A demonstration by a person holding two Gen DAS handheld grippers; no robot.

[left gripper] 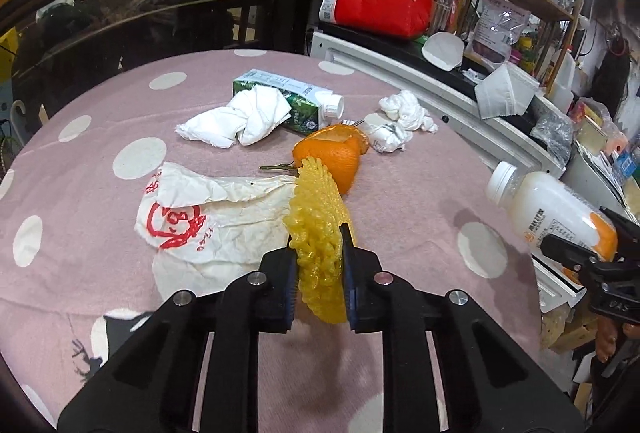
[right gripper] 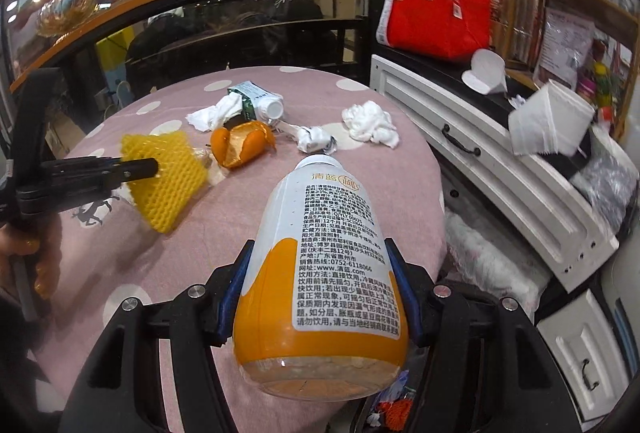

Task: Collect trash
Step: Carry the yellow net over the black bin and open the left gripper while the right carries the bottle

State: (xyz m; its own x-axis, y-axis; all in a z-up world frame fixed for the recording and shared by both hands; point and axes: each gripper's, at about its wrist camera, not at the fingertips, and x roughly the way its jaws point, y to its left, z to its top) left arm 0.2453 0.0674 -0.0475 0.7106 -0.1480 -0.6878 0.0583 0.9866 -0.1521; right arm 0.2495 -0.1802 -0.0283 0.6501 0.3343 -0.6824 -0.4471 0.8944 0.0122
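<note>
Bottle (right gripper: 320, 273) clenched in my right gripper (right gripper: 320, 293) — left gripper (left gripper: 320, 273) pinching yellow foam net (left gripper: 318, 233), lifted off pink tablecloth (left gripper: 400, 185).

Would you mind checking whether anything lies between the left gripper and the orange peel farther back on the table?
Yes. The left gripper is shut on the yellow foam net, which sticks out ahead of its fingers and reaches the orange peel. Nothing else sits between them.
</note>
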